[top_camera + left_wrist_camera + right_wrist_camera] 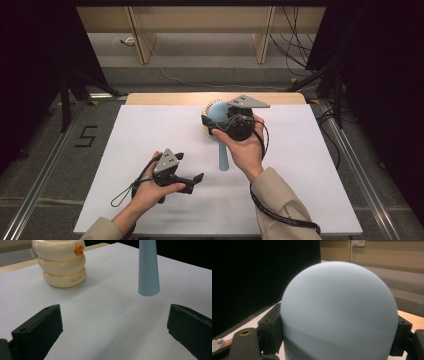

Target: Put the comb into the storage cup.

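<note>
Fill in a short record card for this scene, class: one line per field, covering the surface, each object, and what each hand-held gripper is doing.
Surface: white board on a table
Main object: light blue brush, head toward the far edge, handle pointing toward the person
Second object: cream stack of rings with an orange part, standing beside the brush head
Right hand-held gripper: jaws closed on either side of the brush's rounded head
Left hand-held gripper: jaws wide apart, holding nothing, pointing toward the brush handle
</note>
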A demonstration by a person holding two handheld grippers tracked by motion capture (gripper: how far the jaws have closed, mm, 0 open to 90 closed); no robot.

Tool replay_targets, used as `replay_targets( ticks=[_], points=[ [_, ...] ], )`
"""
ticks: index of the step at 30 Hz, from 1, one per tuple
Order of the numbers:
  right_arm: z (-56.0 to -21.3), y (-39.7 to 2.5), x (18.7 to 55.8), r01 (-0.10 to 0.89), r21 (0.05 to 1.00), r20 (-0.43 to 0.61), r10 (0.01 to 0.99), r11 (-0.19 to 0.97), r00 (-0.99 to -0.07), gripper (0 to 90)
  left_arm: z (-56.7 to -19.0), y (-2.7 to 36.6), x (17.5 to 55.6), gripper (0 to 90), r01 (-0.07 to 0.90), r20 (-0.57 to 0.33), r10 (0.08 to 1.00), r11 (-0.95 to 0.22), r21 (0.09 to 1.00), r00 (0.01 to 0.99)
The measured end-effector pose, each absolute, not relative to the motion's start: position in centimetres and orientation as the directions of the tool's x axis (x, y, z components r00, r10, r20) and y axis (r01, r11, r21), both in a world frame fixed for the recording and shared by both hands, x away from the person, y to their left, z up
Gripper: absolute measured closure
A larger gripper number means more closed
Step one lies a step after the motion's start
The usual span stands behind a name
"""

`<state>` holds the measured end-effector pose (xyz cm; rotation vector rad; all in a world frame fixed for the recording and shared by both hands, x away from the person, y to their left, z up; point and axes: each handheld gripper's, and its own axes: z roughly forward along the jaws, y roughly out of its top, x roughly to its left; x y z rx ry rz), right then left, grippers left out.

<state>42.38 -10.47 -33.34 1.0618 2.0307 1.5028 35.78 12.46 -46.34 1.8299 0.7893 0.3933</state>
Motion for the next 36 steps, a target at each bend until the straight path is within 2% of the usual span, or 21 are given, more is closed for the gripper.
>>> replay_targets(
  ticks=[16,36],
  points=[
    [-33.2,-10.8,42.5,0.315,0.942,0.108,0.788,0.112,-0.606,21.7,-46.4,15.6,35.0,0.0,0.315,-0.065,0.716,-0.222,0.923,0.695],
    [-32.9,-11.5,42.4,0.216,0.973,0.062,0.821,0.075,-0.568,21.7,-46.6,17.1,34.9,0.0,0.308,-0.036,0.744,-0.231,0.923,0.667]
  ],
)
